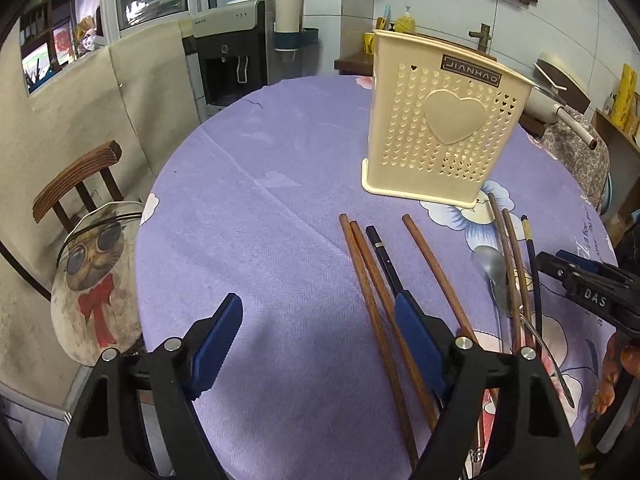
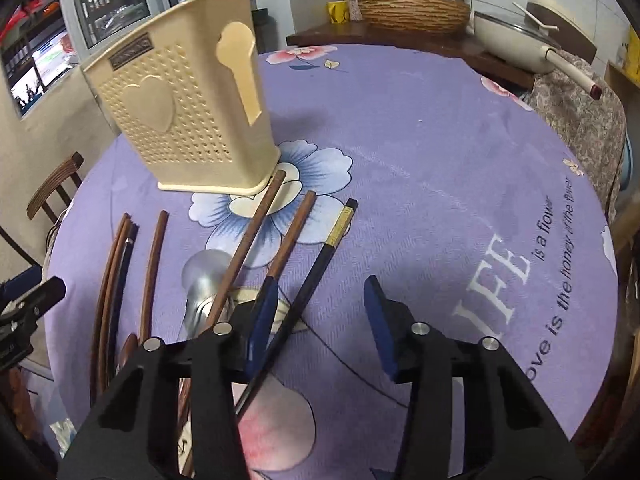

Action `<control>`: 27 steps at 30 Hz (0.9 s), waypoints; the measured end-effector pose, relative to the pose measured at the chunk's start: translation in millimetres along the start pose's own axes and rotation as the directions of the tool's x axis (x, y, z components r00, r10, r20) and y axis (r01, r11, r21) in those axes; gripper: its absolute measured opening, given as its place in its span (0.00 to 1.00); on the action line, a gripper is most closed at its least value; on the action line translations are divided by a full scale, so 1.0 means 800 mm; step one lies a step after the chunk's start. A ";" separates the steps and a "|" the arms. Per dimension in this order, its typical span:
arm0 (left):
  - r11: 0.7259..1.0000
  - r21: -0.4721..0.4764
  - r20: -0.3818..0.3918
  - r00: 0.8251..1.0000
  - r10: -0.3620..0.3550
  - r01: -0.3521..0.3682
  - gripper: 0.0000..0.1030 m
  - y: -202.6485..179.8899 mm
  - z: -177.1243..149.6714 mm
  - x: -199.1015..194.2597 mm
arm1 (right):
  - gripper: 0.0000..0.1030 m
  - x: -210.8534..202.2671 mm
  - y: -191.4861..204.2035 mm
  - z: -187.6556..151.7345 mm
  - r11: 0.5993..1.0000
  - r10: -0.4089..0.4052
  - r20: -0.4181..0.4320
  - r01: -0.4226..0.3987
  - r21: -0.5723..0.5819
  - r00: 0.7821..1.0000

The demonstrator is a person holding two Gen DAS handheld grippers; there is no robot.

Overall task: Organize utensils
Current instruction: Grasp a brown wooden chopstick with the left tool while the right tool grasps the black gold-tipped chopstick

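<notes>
The right gripper [image 2: 320, 320] hangs over a purple flowered tablecloth [image 2: 420, 160] with its jaws apart and nothing between them. A black chopstick [image 2: 320, 264] with a gold band runs beside its left finger. Further left lie 2 brown chopsticks [image 2: 256, 236], a metal spoon [image 2: 204, 280] and more brown sticks. A cream perforated utensil holder [image 2: 180, 112] stands upright beyond them.

We see a lilac tablecloth [image 2: 420, 184] printed with blue and pink flowers and white lettering, a cream utensil holder [image 1: 444, 128] perforated with small hearts around one solid heart, reddish-brown chopsticks [image 1: 370, 292], a black chopstick [image 2: 320, 256] banded in gold, and a silver spoon [image 2: 204, 280].
</notes>
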State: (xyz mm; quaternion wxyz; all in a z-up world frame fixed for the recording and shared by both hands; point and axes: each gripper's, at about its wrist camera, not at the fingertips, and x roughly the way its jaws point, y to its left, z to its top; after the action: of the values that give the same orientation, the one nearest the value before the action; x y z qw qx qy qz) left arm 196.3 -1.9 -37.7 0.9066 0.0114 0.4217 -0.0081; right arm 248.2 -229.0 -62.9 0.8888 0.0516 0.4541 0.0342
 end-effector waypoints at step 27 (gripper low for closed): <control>1.000 0.023 -0.130 0.991 0.005 -0.002 0.40 -0.022 0.013 0.055 | 0.25 0.036 0.014 0.016 0.998 -0.066 -0.025 0.065 -0.009 0.998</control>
State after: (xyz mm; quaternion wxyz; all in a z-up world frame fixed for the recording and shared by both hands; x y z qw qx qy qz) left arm 232.7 -19.7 -64.9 0.8770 0.0229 0.4799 -0.0106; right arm 275.3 -215.7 -77.1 0.8839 0.0326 0.4664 0.0074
